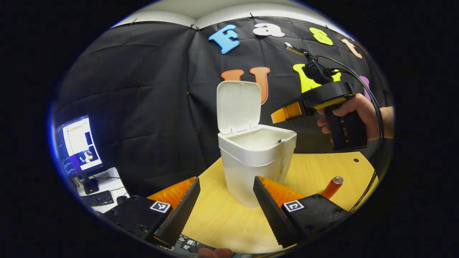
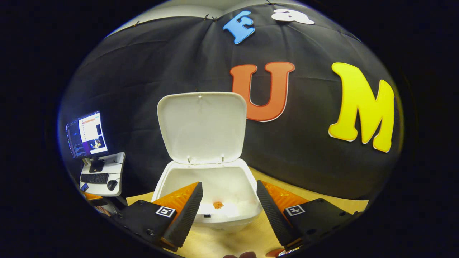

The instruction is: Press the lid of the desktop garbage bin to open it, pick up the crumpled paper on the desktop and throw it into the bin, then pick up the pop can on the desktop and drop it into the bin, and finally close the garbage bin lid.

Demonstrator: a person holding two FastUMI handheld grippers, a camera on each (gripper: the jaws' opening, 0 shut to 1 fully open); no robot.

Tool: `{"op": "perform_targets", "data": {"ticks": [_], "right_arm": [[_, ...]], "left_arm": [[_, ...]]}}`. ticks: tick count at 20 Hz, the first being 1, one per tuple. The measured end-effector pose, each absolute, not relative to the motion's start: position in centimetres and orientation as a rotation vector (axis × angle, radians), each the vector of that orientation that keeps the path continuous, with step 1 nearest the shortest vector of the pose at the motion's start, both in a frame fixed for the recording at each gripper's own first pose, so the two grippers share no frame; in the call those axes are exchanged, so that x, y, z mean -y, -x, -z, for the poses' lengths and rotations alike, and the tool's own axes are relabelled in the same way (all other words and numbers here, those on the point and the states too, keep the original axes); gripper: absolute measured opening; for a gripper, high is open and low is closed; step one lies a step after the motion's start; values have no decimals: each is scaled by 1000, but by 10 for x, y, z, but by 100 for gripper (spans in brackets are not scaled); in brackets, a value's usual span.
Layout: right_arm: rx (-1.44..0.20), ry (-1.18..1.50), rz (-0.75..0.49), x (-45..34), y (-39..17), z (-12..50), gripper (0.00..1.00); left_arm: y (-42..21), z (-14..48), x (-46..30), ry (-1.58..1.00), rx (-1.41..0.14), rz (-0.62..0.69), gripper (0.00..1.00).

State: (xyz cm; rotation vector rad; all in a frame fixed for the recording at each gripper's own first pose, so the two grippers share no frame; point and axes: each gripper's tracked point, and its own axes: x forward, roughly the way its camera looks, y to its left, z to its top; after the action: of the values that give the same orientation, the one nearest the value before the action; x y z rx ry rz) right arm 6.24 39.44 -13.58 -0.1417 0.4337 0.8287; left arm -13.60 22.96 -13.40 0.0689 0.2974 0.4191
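Right gripper (image 1: 278, 116) hovers empty, fingers spread, above open bin (image 1: 256, 157).

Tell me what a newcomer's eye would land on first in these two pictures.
The white bin stands mid-table with its lid flipped upright; the right gripper view looks down into it at something pale, probably the crumpled paper. In the left gripper view the right gripper, held by a hand, hovers beside the bin's opening. The pop can lies on the table to the bin's right.
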Motion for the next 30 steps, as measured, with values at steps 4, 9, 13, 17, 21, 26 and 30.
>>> {"op": "perform_targets", "data": {"ticks": [4, 9, 13, 17, 21, 26, 30], "right_arm": [[-382, 93, -750, -339, -69, 109, 94], [-325, 50, -621, -252, -76, 84, 94], [-285, 63, -504, -174, -77, 75, 94], [-244, 52, -384, -92, -64, 68, 94], [-228, 33, -323, -37, -48, 76, 94], [-280, 51, -229, 13, -19, 108, 95], [-354, 50, -193, 42, 14, 143, 95]], "left_arm": [[118, 132, -198, -85, -287, -331, 98], [86, 125, -153, -118, -253, -201, 98], [64, 129, -100, -129, -236, -66, 98], [44, 141, -45, -142, -247, 60, 98], [42, 160, 0, -162, -266, 165, 98], [43, 192, 34, -156, -310, 242, 98], [41, 234, 49, -153, -363, 269, 98]]}}
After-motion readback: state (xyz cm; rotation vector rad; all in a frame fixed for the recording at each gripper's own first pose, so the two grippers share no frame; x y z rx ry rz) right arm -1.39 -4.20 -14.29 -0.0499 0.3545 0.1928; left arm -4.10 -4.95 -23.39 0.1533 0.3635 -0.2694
